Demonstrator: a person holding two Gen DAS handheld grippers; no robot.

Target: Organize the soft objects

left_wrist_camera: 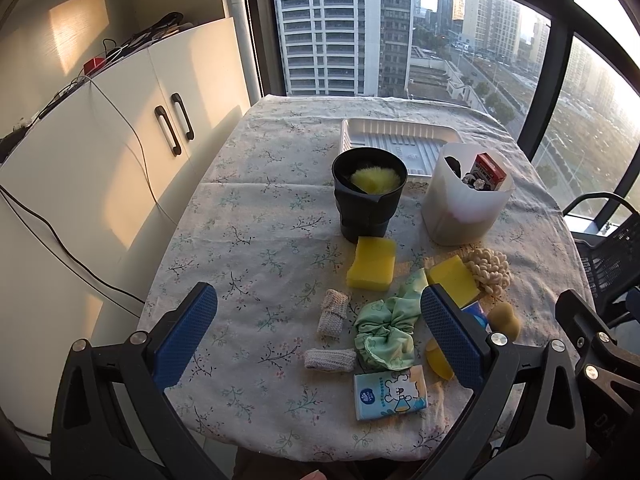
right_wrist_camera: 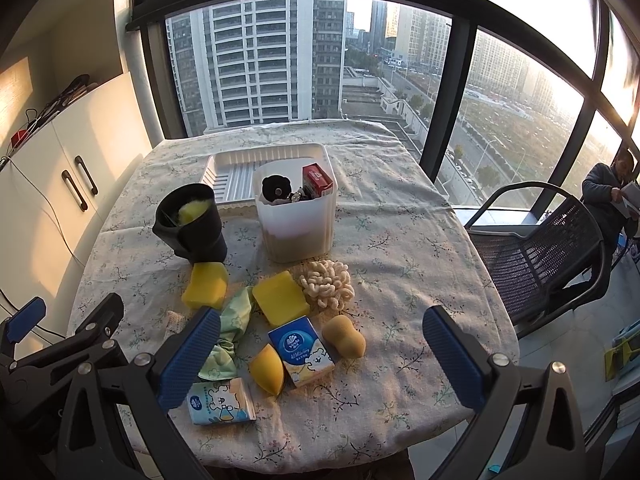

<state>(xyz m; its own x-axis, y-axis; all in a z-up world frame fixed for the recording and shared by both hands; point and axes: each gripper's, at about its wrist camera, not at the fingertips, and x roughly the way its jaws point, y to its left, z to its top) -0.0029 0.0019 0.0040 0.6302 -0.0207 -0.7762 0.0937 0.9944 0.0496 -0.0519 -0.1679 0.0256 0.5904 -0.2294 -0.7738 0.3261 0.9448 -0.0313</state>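
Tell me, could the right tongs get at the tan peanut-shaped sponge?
Probably yes: the right tongs are open, and the tan peanut-shaped sponge lies uncovered between them, touching nothing.

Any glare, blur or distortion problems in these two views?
Left wrist view: sharp, strong fisheye bending of the window frame, warm low sun patches on the cabinet. Right wrist view: sharp on the table, hazy glare through the right panes, smeared top-right corner.

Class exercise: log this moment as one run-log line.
left gripper: open, empty | right gripper: open, empty | black round cup: holds fluffy yellow puff | rectangular yellow sponges: on floral tablecloth
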